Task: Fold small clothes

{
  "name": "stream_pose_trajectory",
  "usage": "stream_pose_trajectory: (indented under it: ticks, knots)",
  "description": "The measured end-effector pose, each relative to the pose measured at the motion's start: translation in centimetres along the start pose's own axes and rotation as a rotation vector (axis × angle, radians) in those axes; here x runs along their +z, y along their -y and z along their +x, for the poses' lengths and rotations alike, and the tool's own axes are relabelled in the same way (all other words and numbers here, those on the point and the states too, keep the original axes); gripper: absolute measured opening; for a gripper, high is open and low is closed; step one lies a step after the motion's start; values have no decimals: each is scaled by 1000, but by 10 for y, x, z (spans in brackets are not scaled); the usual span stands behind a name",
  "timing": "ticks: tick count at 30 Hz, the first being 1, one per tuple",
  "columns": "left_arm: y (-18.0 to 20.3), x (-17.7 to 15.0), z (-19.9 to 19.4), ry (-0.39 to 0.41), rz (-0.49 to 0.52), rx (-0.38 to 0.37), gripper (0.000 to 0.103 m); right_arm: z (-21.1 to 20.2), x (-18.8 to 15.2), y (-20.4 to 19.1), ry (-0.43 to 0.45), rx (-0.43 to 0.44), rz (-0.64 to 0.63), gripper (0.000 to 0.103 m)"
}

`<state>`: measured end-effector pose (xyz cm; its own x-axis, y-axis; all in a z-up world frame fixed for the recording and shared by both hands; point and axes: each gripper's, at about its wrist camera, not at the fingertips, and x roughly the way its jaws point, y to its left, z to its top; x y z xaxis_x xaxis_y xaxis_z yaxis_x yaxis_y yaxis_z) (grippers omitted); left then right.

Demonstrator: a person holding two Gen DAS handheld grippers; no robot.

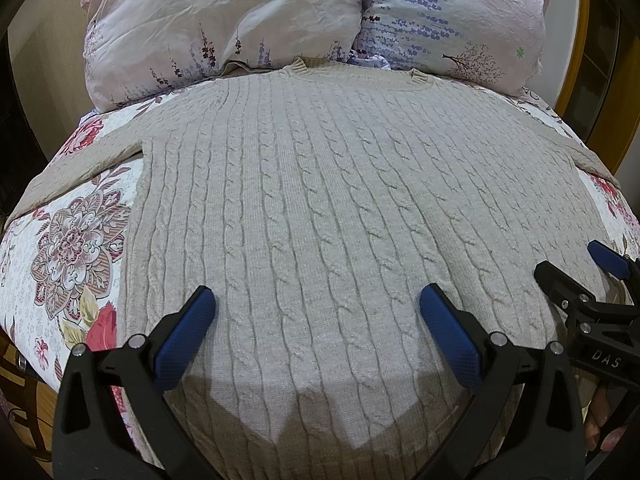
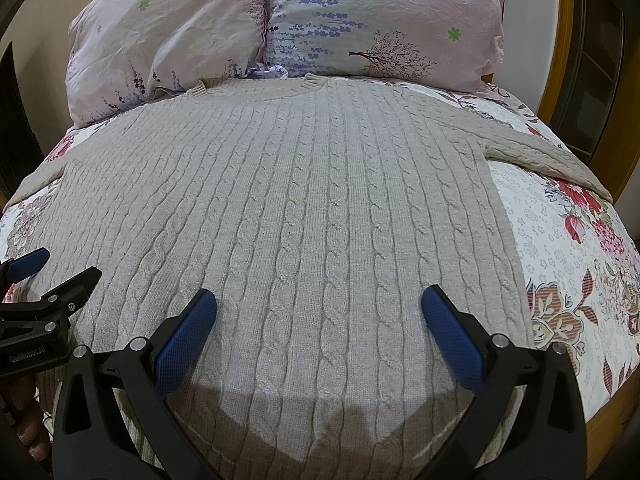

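Observation:
A beige cable-knit sweater lies flat on the bed, collar at the far end, sleeves spread to both sides; it also fills the right wrist view. My left gripper is open and empty, hovering over the sweater's lower left part near the hem. My right gripper is open and empty over the lower right part. The right gripper shows at the right edge of the left wrist view, and the left gripper at the left edge of the right wrist view.
A floral bedspread covers the bed under the sweater. Two floral pillows lean at the head of the bed, just beyond the collar. A wooden bed frame runs along the right.

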<state>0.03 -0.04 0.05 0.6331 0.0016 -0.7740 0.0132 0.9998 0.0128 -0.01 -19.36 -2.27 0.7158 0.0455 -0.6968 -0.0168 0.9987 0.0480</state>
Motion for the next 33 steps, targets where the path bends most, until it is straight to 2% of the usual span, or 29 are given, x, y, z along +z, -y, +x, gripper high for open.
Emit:
stream_pose_trajectory:
  ticks: [33]
  knots:
    - [0,0,1,-2,1,0,101,3,2,0,-23,-1,0,102]
